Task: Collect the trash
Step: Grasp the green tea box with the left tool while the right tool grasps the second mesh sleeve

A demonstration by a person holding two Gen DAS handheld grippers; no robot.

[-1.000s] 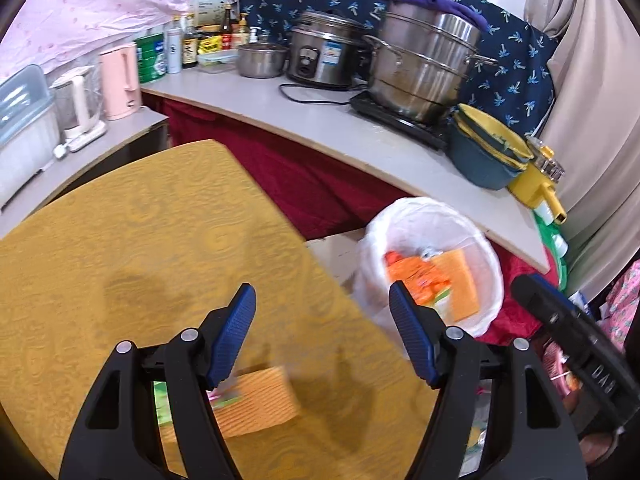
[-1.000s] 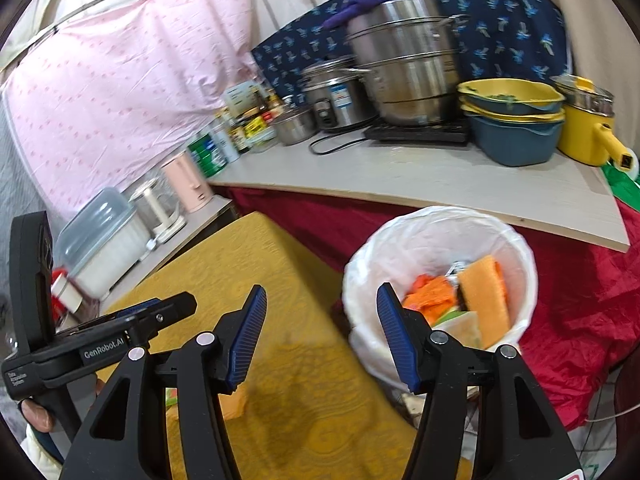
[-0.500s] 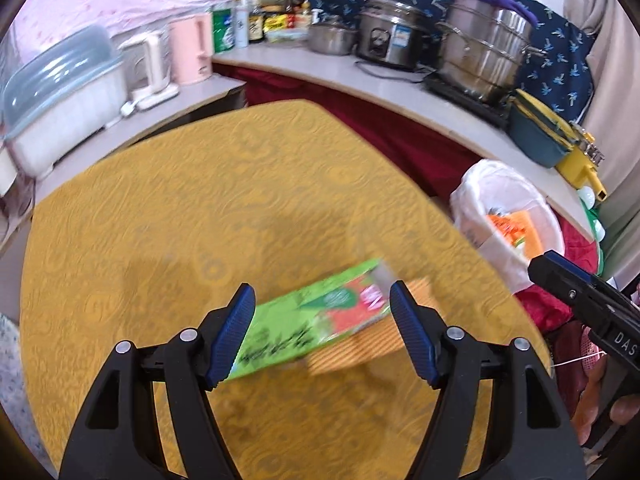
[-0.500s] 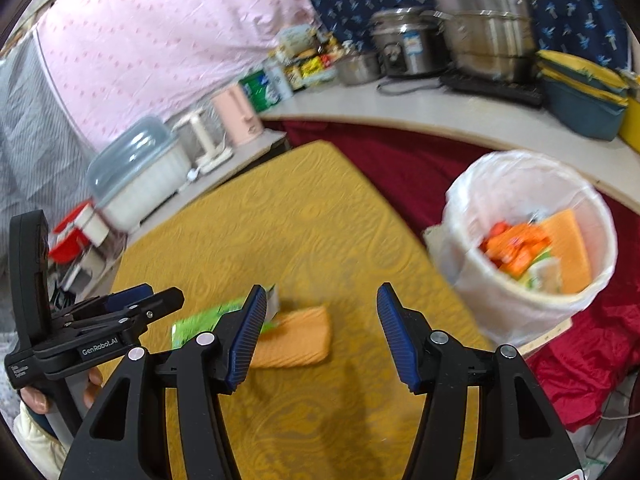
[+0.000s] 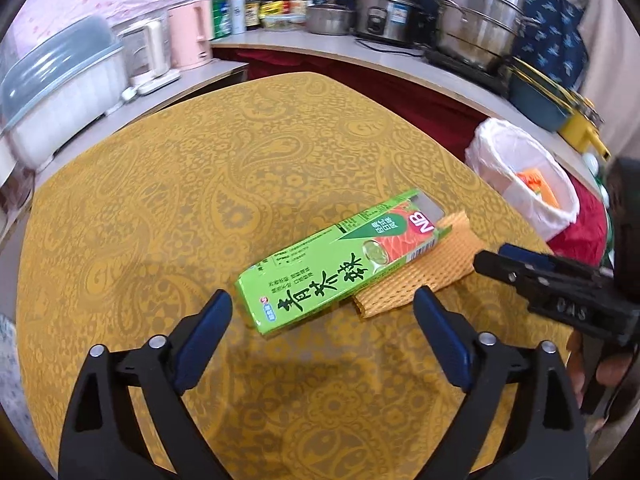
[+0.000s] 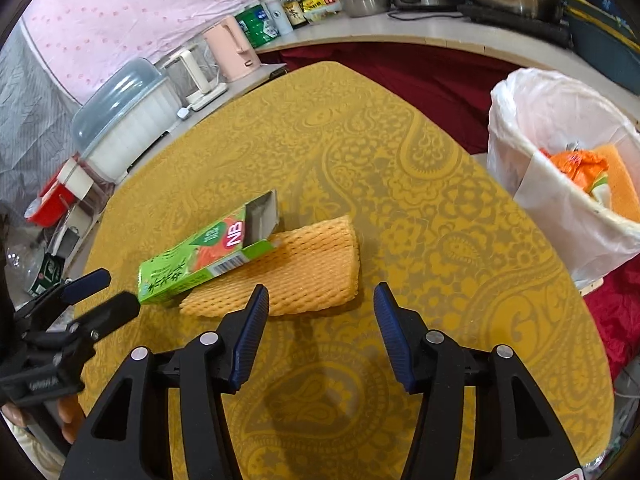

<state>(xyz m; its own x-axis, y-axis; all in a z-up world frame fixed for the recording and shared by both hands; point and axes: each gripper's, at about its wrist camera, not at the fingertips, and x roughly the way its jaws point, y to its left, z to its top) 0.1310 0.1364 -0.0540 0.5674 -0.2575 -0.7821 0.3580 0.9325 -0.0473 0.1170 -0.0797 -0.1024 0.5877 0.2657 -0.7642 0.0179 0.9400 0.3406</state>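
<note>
Looking through the left wrist camera, the left gripper [image 5: 322, 332] has swung away from the bin and down toward the yellow counter [image 5: 168, 200]; its jaws are spreading wide with nothing between them, and the green carton [image 5: 340, 262] now lies just ahead at frame centre. From the right wrist camera, the right gripper [image 6: 320, 332] has dropped likewise, its empty jaws narrowing just short of the orange foam net [image 6: 296, 272] under the carton's end, with the white-lined trash bin [image 6: 560, 128] at the right edge, so two pickups look imminent.
</note>
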